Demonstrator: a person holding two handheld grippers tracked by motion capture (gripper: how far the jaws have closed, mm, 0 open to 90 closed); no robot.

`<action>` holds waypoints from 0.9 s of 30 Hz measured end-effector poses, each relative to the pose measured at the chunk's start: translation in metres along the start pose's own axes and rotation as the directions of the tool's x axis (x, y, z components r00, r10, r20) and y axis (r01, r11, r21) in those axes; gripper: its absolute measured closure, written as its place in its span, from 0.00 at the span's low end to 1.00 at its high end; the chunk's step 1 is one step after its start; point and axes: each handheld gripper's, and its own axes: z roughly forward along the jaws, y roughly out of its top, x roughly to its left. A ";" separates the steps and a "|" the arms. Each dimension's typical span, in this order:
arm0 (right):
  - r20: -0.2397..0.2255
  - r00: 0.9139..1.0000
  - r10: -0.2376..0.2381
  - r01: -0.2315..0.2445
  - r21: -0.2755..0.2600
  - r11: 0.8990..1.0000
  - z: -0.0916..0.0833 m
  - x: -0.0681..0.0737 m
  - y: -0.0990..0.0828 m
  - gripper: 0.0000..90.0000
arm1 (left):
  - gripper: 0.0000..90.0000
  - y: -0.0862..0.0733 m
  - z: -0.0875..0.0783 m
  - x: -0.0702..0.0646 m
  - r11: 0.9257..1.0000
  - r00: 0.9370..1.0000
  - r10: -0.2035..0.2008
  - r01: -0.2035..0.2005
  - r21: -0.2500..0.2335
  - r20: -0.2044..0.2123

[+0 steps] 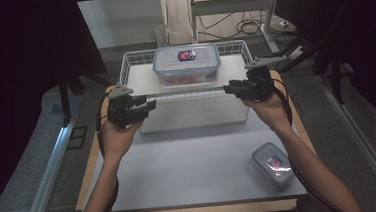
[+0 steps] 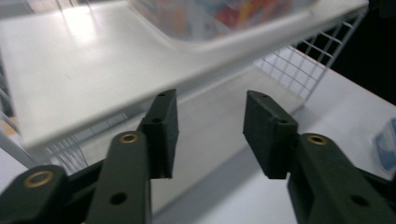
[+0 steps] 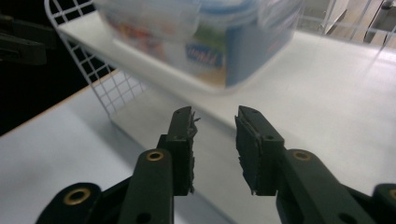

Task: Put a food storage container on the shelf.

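In the high view, the large food container (image 1: 186, 64) sits on the top shelf of the white wire rack (image 1: 137, 57), its long axis running left to right. The left gripper (image 1: 148, 106) and right gripper (image 1: 228, 88) flank the rack's front, about equally near.

In the left gripper view, the jaws stand apart, empty; the container (image 2: 219, 16) lies ahead, upper right.

In the right gripper view, the jaws are also apart, empty; the container (image 3: 205, 37) is ahead, slightly left.

Open tabletop (image 1: 190, 171) across the near half, passable from 6 o'clock. Blocked at 12 o'clock by the wire rack (image 1: 190, 93) (white shelf on top), with the large lidded container (image 1: 186, 64) seated on it. Small container (image 1: 273, 164) lying at 4 o'clock, near the right forearm. Free gap beneath the shelf, between the left gripper (image 1: 148, 106) and right gripper (image 1: 227, 88).
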 end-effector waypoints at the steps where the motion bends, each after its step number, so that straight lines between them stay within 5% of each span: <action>1: -0.003 1.000 -0.006 0.006 0.002 1.000 -0.002 0.002 -0.004 0.70 | 0.58 -0.004 -0.001 -0.003 1.000 1.000 0.002 -0.002 0.001 0.005; 13: -0.023 0.997 -0.067 0.068 0.030 0.997 -0.015 0.023 -0.052 0.53 | 0.38 -0.054 -0.008 -0.032 0.998 0.999 0.036 -0.036 0.041 0.019; 18: -0.025 0.998 -0.056 0.058 0.058 0.997 -0.014 0.029 -0.074 0.46 | 0.30 -0.073 -0.015 -0.042 0.997 0.997 0.071 -0.071 0.042 0.006; 27: -0.053 0.997 -0.051 0.054 0.063 0.997 -0.019 0.036 -0.113 0.37 | 0.17 -0.107 -0.021 -0.050 0.994 0.997 0.074 -0.074 0.078 0.000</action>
